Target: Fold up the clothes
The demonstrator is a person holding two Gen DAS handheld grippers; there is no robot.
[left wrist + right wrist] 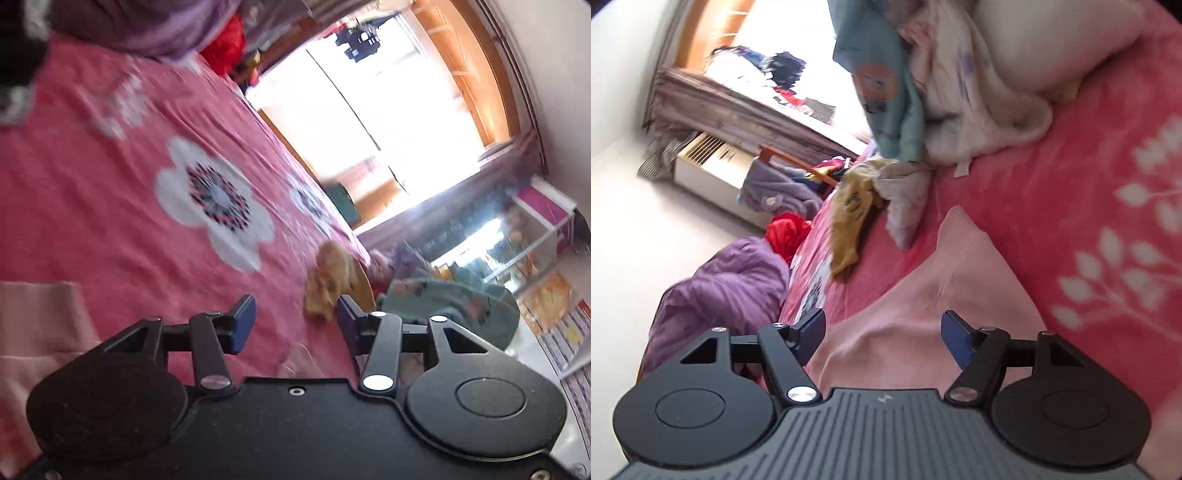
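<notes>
Pale pink garment (923, 295) spread flat on the pink flowered bedspread (1071, 166), running from under the right gripper (882, 332) out toward a pointed corner further up the bed. Soft knit by the look of it, light, limp, no stiffness at all; bound to sag and drag if lifted from one spot. Best taken at a hem or at that pointed corner, one edge per gripper, so the cloth hangs straight rather than bunching.

Right gripper open wide, blue pads either side of a raised fold of the pink cloth, not pressing on it. Left gripper (295, 325) open too, nothing between the fingers, bare bedspread (110, 184) beneath; a strip of the same pink garment (37, 332) off to its left side, and a small pink scrap just under the jaws.

Near the bed's far edge: yellow garment (846, 221), teal garment (886, 92), white fleecy blanket (979, 103), piled together. Purple bundle (720, 288) off the bed edge.

Hard to read: whole left view smeared with blur, window blown out white. Garment's full outline cut off by both gripper bodies, so collar, sleeves or waistband not discernible; possibly trousers, possibly a top. Person's hands out of sight.
</notes>
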